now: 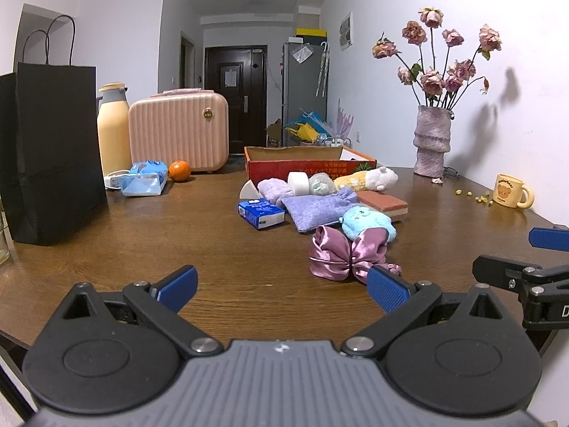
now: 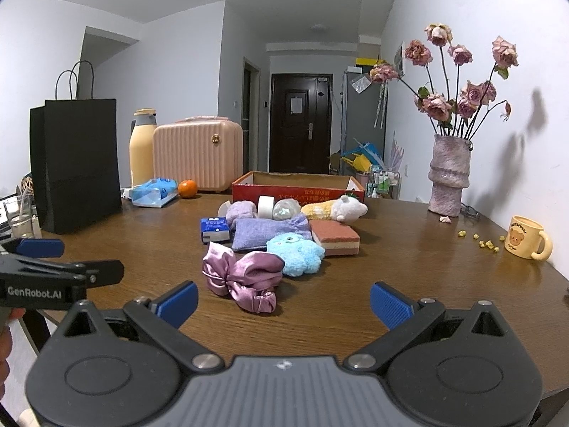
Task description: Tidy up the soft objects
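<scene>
I hold 2 grippers low over the near edge of a brown wooden table [image 2: 409,249], both spread wide with nothing between their blue pads. A heap of soft things lies ahead at the table's middle, in front of an open red cardboard box [image 2: 298,188]. Nearest me is a purple satin bow scrunchie [image 2: 242,277], its long axis running left to right across my line of reach. From my right gripper [image 2: 283,302] it sits just ahead and slightly left of centre. From my left gripper [image 1: 282,293] the same scrunchie [image 1: 343,254] lies ahead and off to the right, close to the right pad. I judge the right gripper is better lined up to take it. Touching it behind is a pale blue plush toy [image 2: 297,253], with a lavender cloth pouch [image 2: 265,233] farther back.
</scene>
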